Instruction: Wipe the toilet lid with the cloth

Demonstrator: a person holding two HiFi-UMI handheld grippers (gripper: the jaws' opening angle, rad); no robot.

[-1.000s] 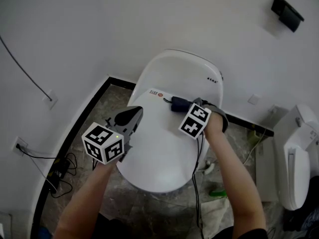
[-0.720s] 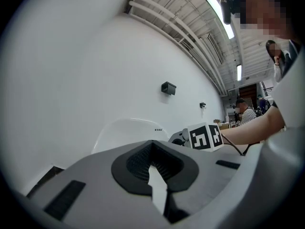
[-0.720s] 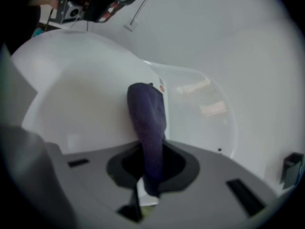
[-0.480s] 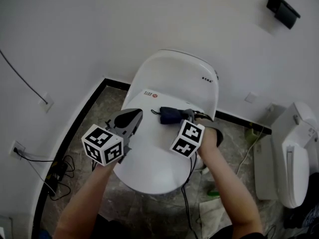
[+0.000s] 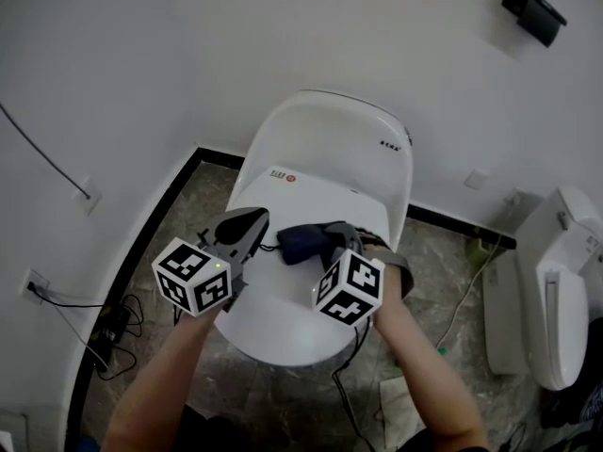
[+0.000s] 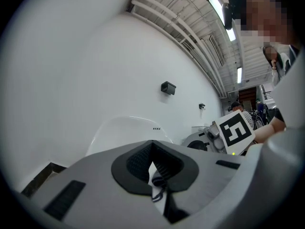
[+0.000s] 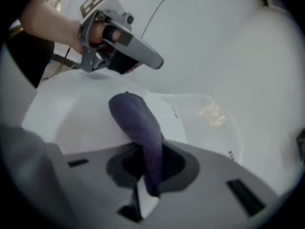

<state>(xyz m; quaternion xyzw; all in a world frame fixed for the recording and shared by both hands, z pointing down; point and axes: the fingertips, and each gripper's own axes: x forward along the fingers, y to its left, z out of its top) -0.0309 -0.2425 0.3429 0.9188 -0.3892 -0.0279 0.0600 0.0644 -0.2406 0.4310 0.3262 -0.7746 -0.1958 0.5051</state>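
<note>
The toilet lid is gleaming as smooth, glossy white plastic. The cloth is looking like soft, matt fabric.

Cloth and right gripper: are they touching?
Touching. The right gripper view shows the dark cloth pinched between the shut jaws of the right gripper.

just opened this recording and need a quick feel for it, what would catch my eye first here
The white toilet with its closed lid fills the middle of the head view, set against a white wall. A dark blue cloth drapes onto the lid, pinched in the right gripper. The left gripper hangs over the lid's left edge, jaws together with nothing in them.
</note>
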